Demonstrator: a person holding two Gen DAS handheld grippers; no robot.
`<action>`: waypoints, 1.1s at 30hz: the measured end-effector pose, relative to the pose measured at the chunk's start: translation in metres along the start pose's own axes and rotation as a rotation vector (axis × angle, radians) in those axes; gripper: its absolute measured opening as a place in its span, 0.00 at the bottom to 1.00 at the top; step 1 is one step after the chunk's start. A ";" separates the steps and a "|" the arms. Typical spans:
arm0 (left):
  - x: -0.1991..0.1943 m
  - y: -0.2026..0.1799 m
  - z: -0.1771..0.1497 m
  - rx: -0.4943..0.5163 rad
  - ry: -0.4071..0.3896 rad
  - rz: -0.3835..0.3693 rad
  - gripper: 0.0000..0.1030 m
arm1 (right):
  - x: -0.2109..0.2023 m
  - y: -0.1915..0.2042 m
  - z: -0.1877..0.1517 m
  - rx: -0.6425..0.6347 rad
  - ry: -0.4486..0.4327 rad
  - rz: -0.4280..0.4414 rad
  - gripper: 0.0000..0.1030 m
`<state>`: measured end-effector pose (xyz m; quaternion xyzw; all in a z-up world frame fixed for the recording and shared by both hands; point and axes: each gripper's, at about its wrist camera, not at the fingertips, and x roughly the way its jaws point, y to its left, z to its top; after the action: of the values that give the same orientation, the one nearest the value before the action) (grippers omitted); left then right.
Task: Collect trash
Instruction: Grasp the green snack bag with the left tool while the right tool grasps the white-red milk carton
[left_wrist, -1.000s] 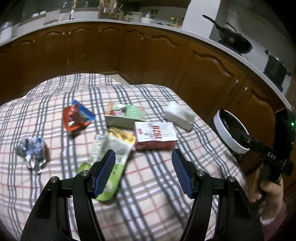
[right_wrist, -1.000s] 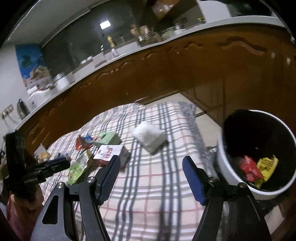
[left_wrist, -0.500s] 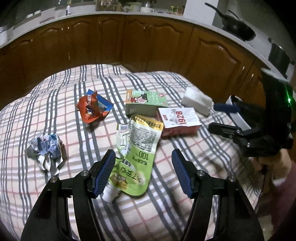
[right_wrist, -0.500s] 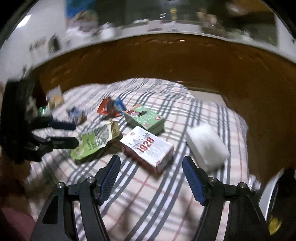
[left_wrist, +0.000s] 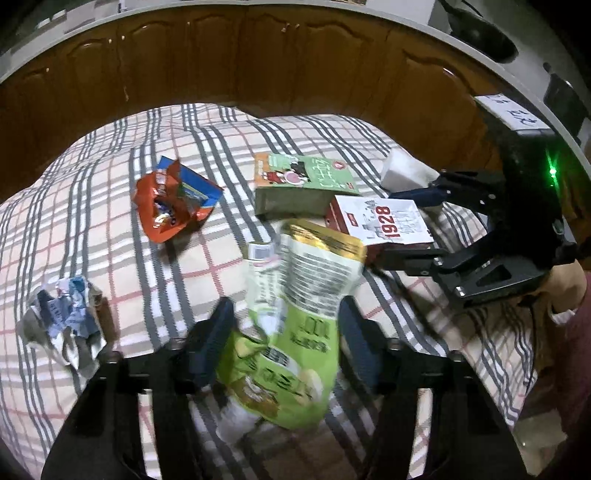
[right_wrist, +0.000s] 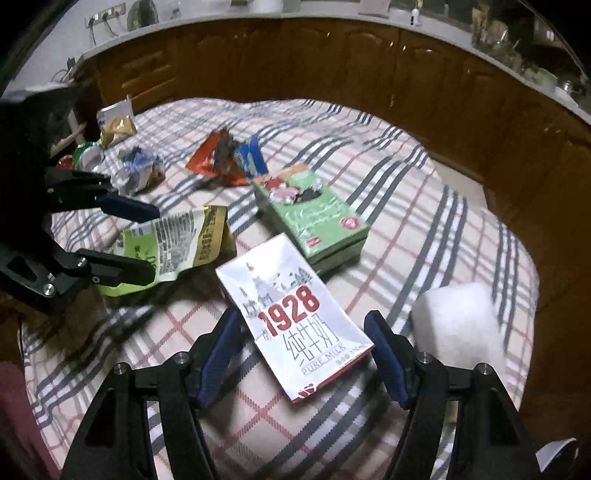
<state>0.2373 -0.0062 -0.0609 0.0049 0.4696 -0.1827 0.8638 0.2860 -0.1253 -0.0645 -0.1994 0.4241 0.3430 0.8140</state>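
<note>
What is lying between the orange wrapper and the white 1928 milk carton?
The green box lies between the orange wrapper and the 1928 carton, seen in the right wrist view.

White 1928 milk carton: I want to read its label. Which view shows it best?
The right wrist view: the white 1928 milk carton lies close, its top face fully readable. The left wrist view shows it smaller, off right, beside the right gripper.

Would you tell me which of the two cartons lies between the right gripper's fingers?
The white "1928" milk carton, between the open right gripper's fingers; the green carton lies beyond it, farther away.
</note>
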 end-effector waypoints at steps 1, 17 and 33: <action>0.002 0.000 0.000 -0.001 0.006 -0.006 0.38 | 0.000 0.000 -0.002 0.013 -0.002 -0.004 0.62; -0.016 -0.034 -0.011 0.103 -0.048 -0.011 0.18 | -0.082 -0.010 -0.075 0.458 -0.202 0.034 0.47; -0.040 -0.098 0.005 0.151 -0.128 -0.138 0.17 | -0.166 -0.023 -0.149 0.674 -0.386 -0.091 0.47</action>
<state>0.1897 -0.0862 -0.0096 0.0259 0.3975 -0.2766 0.8746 0.1525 -0.2972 -0.0100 0.1287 0.3428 0.1795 0.9131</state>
